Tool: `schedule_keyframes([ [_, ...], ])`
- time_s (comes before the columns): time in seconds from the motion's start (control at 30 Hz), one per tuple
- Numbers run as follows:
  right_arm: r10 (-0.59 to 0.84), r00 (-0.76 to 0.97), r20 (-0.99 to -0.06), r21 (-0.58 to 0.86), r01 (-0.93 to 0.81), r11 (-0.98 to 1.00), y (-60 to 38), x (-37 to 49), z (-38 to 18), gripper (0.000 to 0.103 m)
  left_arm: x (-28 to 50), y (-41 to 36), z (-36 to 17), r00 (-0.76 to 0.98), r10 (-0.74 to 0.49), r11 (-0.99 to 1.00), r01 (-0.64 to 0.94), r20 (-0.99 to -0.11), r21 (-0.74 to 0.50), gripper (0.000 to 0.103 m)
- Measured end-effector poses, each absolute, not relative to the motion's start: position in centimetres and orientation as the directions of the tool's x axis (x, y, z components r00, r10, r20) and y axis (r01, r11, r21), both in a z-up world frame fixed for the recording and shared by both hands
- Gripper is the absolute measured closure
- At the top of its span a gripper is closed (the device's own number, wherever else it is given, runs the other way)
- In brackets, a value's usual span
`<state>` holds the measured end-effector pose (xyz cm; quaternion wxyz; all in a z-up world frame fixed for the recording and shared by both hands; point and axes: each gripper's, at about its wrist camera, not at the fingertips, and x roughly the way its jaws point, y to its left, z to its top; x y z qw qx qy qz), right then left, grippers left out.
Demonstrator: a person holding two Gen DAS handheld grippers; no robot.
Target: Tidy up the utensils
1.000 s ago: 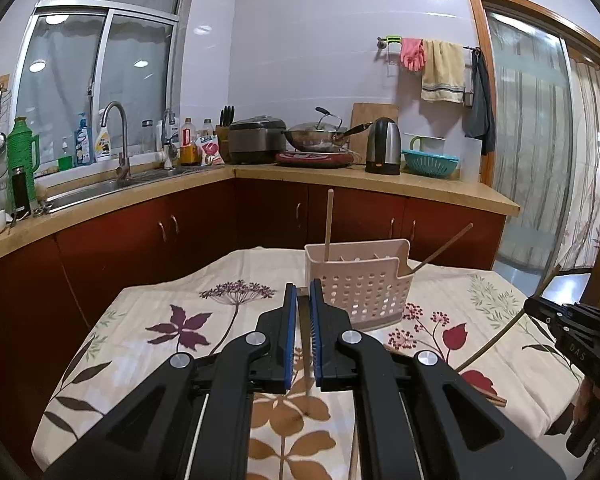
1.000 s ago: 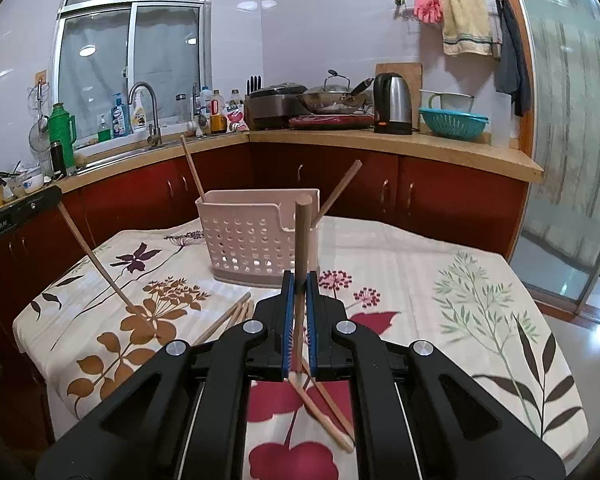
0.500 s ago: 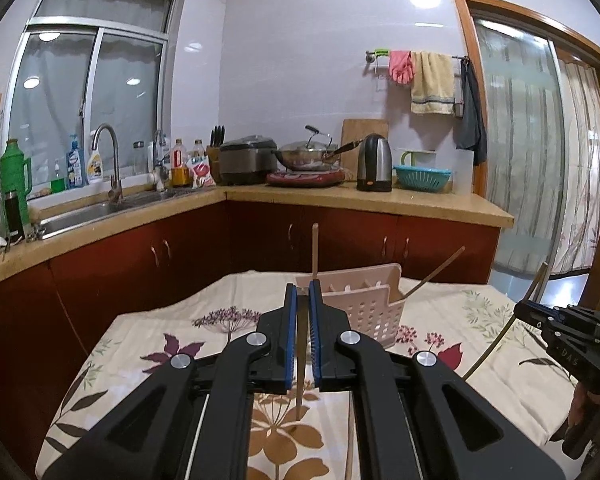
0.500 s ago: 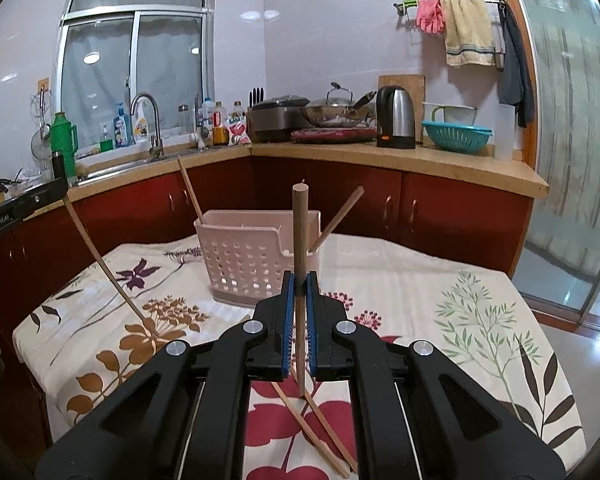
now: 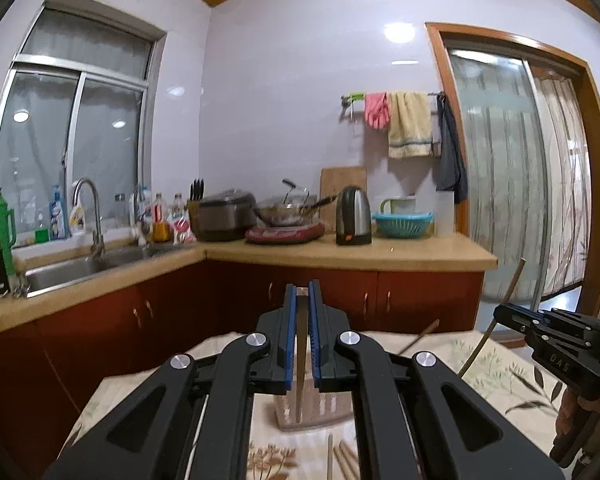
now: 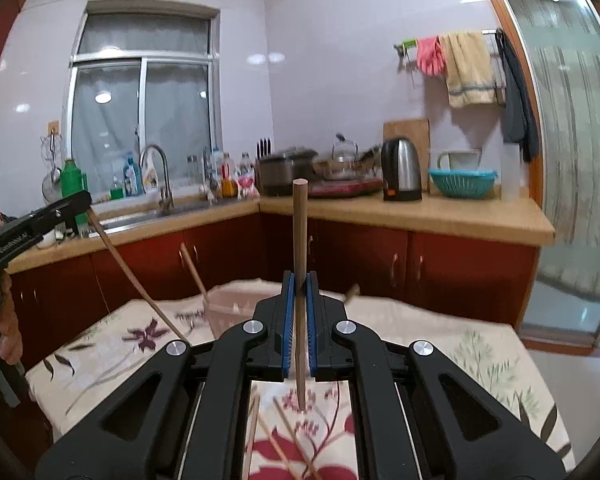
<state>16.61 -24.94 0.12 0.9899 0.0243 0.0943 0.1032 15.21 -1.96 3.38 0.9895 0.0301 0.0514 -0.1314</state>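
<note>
Two claws hang above the bench, each clamped on a chopstick. The left claw pinches a stick that hangs down between its pads, its lower end in front of the pink basket. The right claw grips a thicker stick upright, the top rising well above the pads. The basket stands on the floral cloth straight ahead of both claws, half hidden behind their fingers, with other sticks leaning out of it. Loose chopsticks lie on the cloth below the right claw. Behind, a counter carries a kettle, a wok and a teal colander; a sink sits under the window.
</note>
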Motion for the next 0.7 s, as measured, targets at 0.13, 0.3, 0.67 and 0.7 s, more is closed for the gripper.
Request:
schedule_keyframes([
  [0.13, 0.218, 0.968, -0.121, 0.053, -0.213, 0.976, -25.1, 18.0, 1.9, 0.097, 16.3, -2.7, 4.7, 0.963, -0.261, 0.963, 0.264, -0.064, 0.049, 0.096],
  [0.3, 0.239, 0.969, -0.057, 0.058, -0.235, 0.970, -25.5, 20.7, 3.3, 0.097, 18.3, -3.4, 5.5, 0.966, -0.256, 0.965, 0.257, -0.029, 0.054, 0.096],
  [0.67, 0.278, 0.960, -0.034, 0.078, -0.275, 0.958, -24.3, 29.7, 0.8, 0.097, 23.2, -4.0, 2.8, 0.978, -0.197, 0.977, 0.203, -0.074, 0.073, 0.096],
  [0.7, 0.285, 0.957, -0.044, 0.082, -0.281, 0.956, -24.2, 30.3, 0.3, 0.097, 23.5, -4.1, 2.5, 0.977, -0.196, 0.977, 0.202, -0.081, 0.072, 0.096],
])
